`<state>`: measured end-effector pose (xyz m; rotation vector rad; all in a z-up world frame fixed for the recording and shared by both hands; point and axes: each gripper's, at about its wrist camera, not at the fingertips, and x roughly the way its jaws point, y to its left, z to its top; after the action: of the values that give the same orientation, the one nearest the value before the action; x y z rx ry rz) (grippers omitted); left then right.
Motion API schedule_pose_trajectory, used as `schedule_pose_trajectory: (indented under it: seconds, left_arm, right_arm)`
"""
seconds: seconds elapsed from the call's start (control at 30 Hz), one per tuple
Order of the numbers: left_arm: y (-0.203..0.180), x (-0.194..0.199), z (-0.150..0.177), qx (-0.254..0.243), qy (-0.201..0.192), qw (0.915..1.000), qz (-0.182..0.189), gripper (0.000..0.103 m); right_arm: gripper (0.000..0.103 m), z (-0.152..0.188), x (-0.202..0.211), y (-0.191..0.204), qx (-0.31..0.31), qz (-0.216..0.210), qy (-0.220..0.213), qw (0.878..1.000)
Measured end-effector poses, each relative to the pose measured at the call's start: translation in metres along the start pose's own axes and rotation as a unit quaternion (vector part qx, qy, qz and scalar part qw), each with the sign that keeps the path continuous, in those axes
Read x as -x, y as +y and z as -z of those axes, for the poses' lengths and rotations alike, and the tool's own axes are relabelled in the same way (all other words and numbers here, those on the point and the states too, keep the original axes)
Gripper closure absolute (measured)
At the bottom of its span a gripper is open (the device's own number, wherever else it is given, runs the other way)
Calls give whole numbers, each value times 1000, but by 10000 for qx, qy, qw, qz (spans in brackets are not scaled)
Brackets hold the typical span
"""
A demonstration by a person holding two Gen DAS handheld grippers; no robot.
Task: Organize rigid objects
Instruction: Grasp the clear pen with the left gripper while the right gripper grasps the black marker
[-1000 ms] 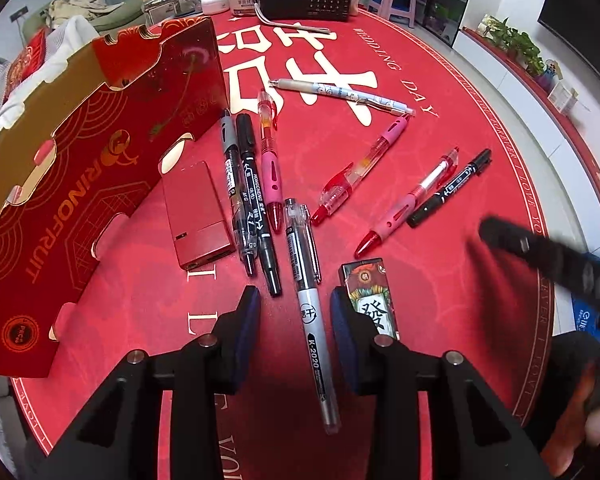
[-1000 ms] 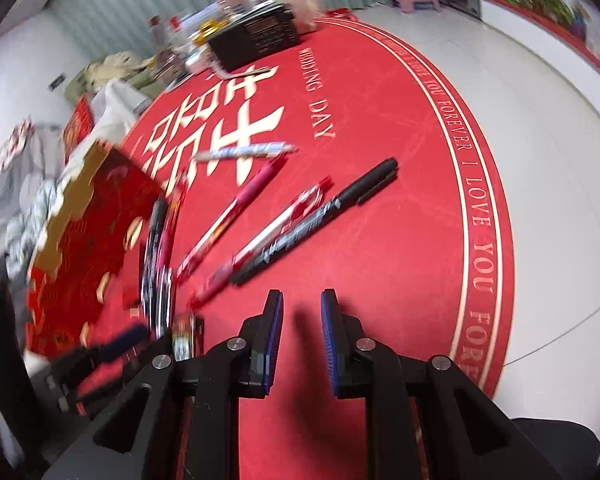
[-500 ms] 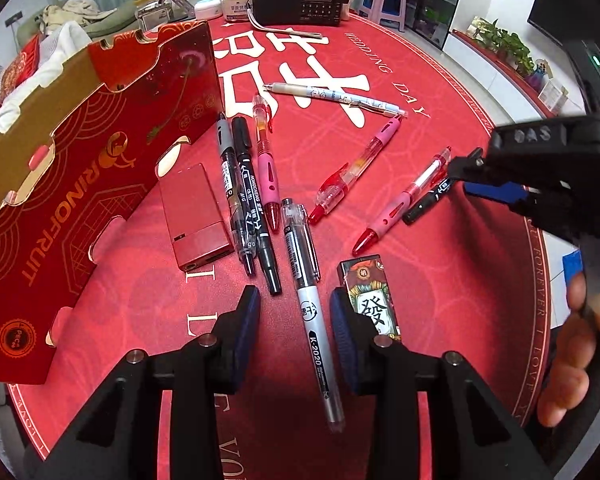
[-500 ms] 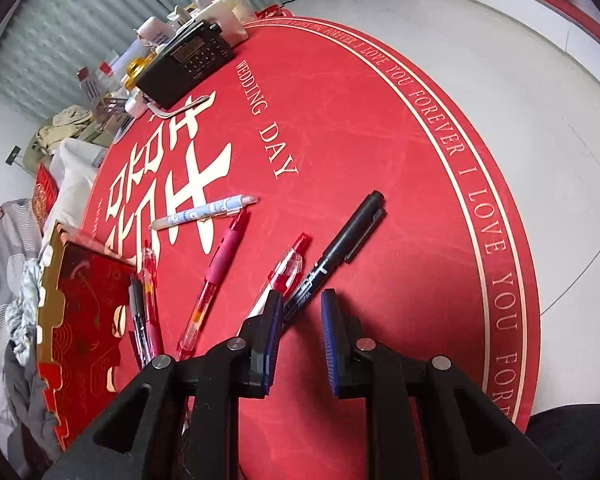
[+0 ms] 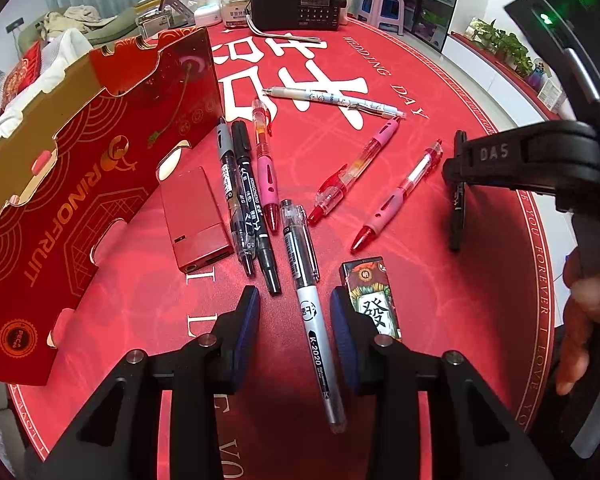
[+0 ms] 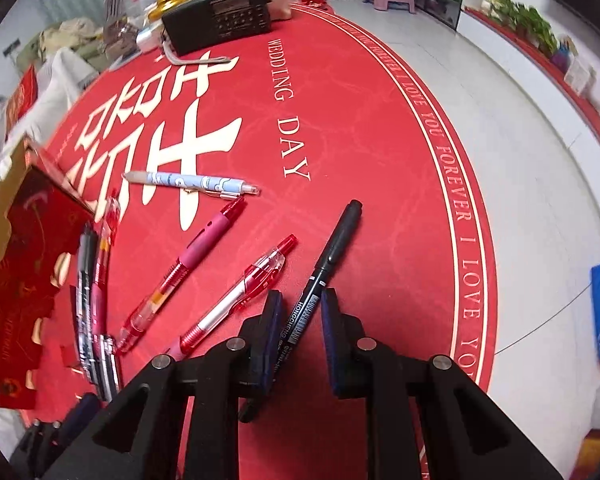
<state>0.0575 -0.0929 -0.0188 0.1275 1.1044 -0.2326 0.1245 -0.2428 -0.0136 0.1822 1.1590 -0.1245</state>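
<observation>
1. Two grippers are in use. The right gripper [image 6: 298,326] straddles the black marker [image 6: 332,252], which lies flat on the red mat [image 6: 380,160] at the right end of the pen scatter. Its fingers [image 6: 268,332] are partly open on either side of the barrel; whether the pads touch it cannot be told.
2. The left gripper [image 5: 294,330] is open and holds nothing. The grey pen [image 5: 310,312] lies on the mat between its fingers.
3. Handling, judged: the marker is light, stiff and smooth. A round barrel may roll or slip under a weak pinch.
4. Grip point, judged: mid-barrel on the printed section, near the balance point, clear of the cap [image 6: 346,220].
5. Neighbours: a red pen [image 6: 236,304] lies just beside the left finger. The fruit box [image 5: 80,184] stands at the left.
</observation>
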Motion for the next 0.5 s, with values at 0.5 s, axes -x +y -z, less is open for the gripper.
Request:
schedule_pose_trajectory:
  seconds: [0.5]
  left_arm:
    - [2,-2,-2,-99,-96,9999,25,57]
  right_arm:
    - [82,21,5,23,1070,-432,-591,9916]
